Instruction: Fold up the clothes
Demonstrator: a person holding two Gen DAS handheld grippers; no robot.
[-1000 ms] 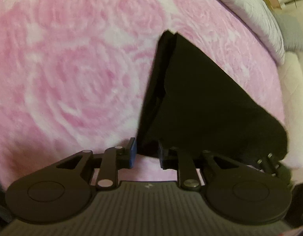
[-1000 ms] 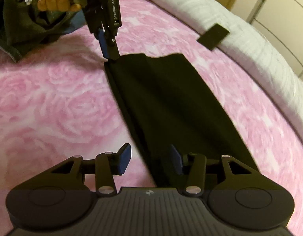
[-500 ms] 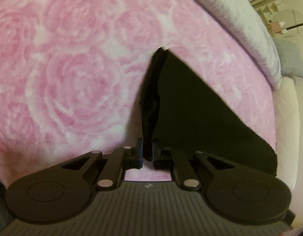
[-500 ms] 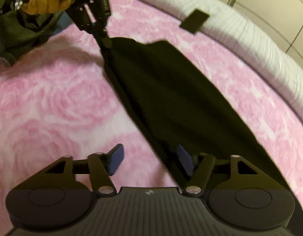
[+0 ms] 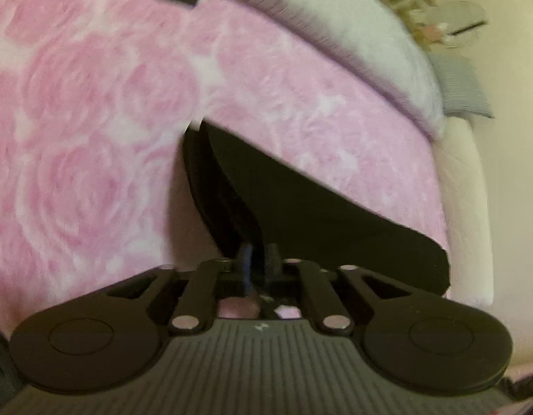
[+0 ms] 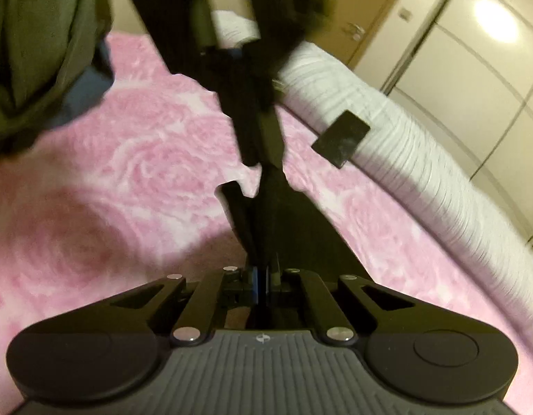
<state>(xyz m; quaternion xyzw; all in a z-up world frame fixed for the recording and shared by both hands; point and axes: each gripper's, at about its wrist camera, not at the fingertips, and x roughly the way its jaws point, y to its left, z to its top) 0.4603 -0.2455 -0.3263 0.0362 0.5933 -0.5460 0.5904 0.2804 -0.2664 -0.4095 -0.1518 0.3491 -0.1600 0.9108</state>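
A: Between the fingers of the left gripper, what is pinched?

B: An edge of the black garment, spread over the pink rose blanket.

A: And at the right gripper?

B: Another edge is clamped; the cloth is stretched up toward the other gripper. A black rectangular card is seen nearby.

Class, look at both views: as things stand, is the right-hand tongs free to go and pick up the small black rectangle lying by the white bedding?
Probably not yet. The path over the pink blanket to the small black rectangle looks free, but the right tongs are shut on the black garment and would have to let it go first.
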